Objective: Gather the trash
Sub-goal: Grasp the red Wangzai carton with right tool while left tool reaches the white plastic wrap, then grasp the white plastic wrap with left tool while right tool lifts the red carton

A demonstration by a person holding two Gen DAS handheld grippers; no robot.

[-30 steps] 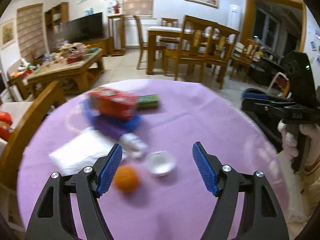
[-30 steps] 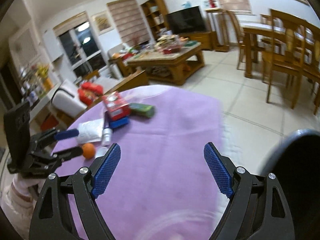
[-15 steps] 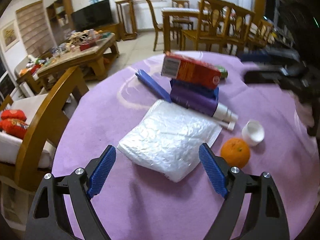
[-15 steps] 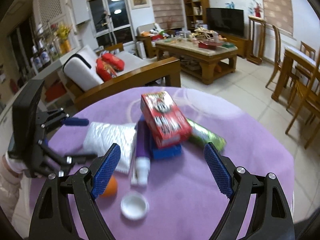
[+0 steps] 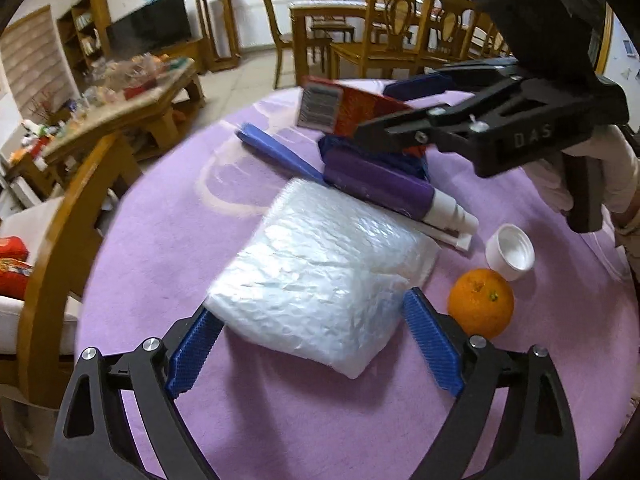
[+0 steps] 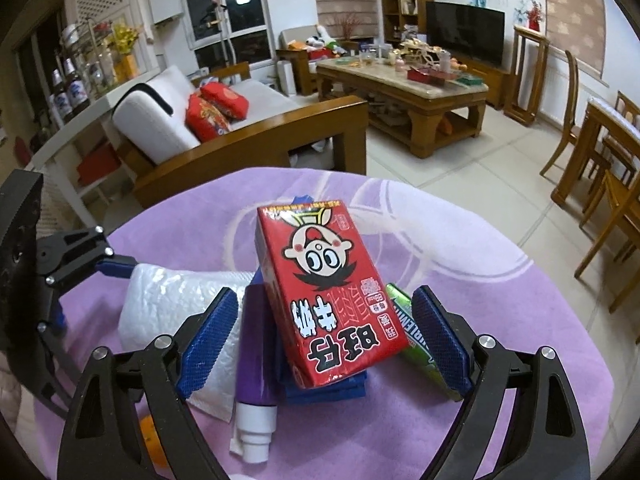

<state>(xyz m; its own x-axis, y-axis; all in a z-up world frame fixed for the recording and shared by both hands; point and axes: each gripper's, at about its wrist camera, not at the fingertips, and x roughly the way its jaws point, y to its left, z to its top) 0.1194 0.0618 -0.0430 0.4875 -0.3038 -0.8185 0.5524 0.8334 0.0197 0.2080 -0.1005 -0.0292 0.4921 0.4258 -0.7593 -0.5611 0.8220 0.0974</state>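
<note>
Here your left tongs (image 5: 310, 344) stand wide and their jaws are opening, straddling the near end of the white padded bag (image 5: 320, 276) that lies flat on the purple-covered desk (image 5: 320, 420); the pads do not press on it. Just right of the bag sit an orange (image 5: 480, 302) and, close beyond it, a white cap (image 5: 510, 252). Past the bag lies a purple tube (image 5: 380, 184) with a white nozzle, resting against a blue packet (image 5: 280, 152).

Your right tongs (image 6: 324, 336) hover over the same pile, jaws closing but not yet in contact. Between them stands the red carton (image 6: 332, 300), tilted on top of the blue packet. The purple tube lies just left of the carton, and a green wrapper (image 6: 412, 328) lies just beside the right-hand pad. Beyond the desk stand a sofa (image 6: 248, 120) and a coffee table (image 6: 408, 92).
</note>
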